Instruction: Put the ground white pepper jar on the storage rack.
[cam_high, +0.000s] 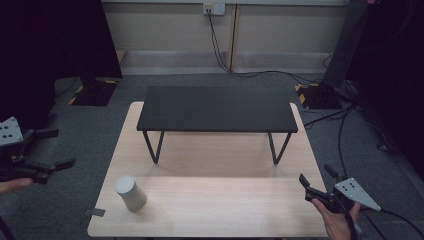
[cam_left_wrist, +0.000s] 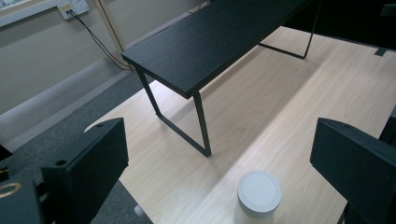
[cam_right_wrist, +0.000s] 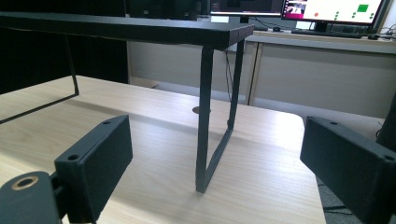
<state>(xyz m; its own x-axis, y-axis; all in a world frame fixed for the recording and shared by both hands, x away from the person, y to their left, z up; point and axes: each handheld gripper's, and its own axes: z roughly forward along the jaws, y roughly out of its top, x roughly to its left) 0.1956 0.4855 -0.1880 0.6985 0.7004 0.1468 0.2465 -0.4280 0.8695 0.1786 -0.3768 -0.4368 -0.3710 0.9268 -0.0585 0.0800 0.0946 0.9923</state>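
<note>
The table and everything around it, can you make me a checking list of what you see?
Surface: light wooden table, bare wood across most of it.
Job's things: grey-white cylinder standing upright near the front left corner; black shelf on thin metal legs at the back of the table.
Clutter: nothing seen on the table; a small dark tab at its front left edge.
Grippers: left gripper off the table's left side, jaws open, empty; right gripper at the front right corner, jaws open, empty.
Cables: black wall cable from a socket; more on the floor at right.
Surroundings: grey carpet, black stands.
</note>
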